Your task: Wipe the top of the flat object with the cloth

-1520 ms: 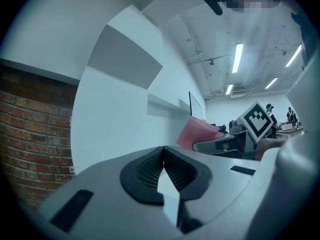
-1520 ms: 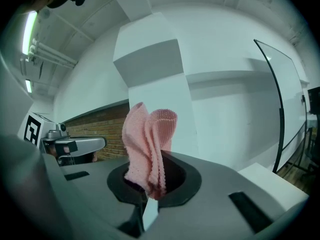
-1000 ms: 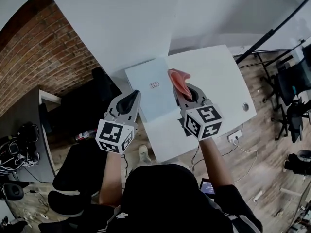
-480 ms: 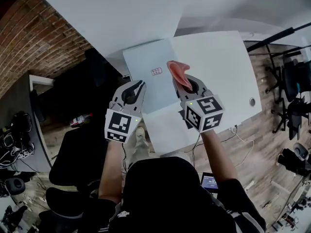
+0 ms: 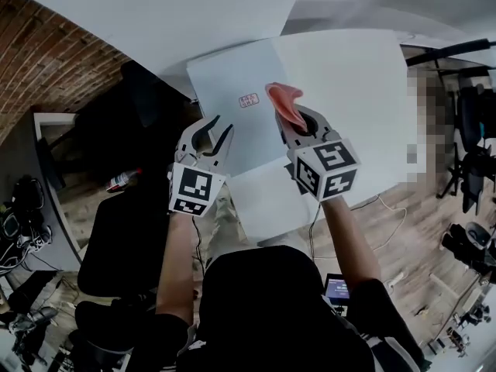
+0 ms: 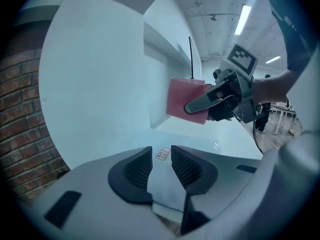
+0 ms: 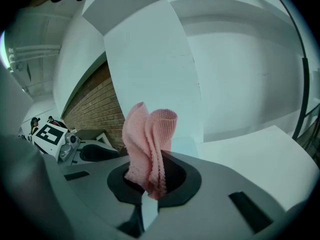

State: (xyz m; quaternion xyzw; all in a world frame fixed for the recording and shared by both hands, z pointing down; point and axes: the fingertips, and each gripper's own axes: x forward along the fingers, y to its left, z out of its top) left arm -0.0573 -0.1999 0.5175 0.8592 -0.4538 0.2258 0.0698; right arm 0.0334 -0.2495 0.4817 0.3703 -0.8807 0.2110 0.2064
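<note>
A pale flat board (image 5: 225,84) with a small red-printed label (image 5: 249,100) lies on the white table (image 5: 349,76). My right gripper (image 5: 297,130) hovers over the board's right edge, shut on a pink cloth (image 5: 285,105) that stands up out of its jaws (image 7: 150,144). My left gripper (image 5: 220,126) hangs over the board's near left part. Its jaws have just been opening and stand apart with nothing between them (image 6: 161,154). In the left gripper view the right gripper (image 6: 220,96) and the cloth (image 6: 185,101) show above the board.
A brick wall (image 5: 46,45) runs along the left. Dark furniture (image 5: 132,130) stands beside the table's left edge, with a small red-and-black item (image 5: 124,180) on the floor there. Cables (image 5: 387,208) trail off the table's near right, and a black stand (image 5: 449,49) is at the right.
Both grippers have sunk toward the board. The left gripper's jaws went from shut to apart. The right gripper still holds the pink cloth.
</note>
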